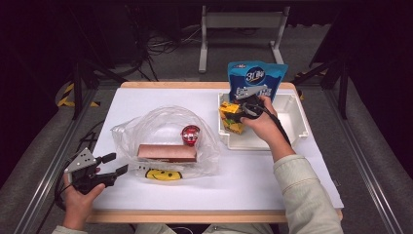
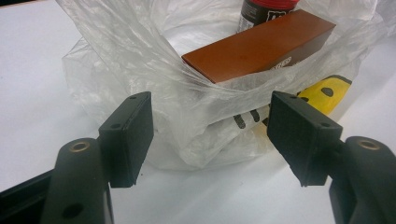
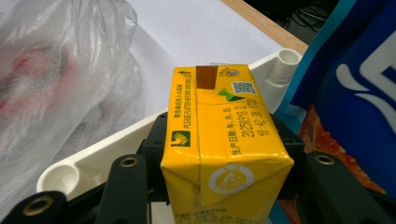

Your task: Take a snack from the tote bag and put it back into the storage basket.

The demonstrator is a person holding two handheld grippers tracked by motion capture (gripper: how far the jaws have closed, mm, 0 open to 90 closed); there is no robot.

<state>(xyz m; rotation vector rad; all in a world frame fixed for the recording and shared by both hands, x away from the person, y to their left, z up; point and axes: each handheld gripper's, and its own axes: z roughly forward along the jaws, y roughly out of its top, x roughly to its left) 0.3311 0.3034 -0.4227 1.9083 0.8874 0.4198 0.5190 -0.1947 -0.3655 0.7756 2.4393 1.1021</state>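
My right tool (image 1: 237, 113) grips the yellow carton (image 3: 224, 140) between its pads at the left wall of the white tray (image 1: 292, 129), at the bench's far right. My left tool (image 1: 113, 164) stands wide at the plastic bag (image 1: 160, 131), near left. The bench (image 1: 272, 170) is white, wood-edged; grey floor (image 1: 170, 63) and cables lie beyond, in a dark room.

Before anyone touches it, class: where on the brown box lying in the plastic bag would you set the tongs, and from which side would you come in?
Grip the brown box across its two long narrow sides, near the end that pokes from the plastic bag. Come in through the bag's open mouth, on the side where the left tongs stand open. The box lies flat and long, so its short width likely fits the jaws. The red-capped jar crowds its far side.
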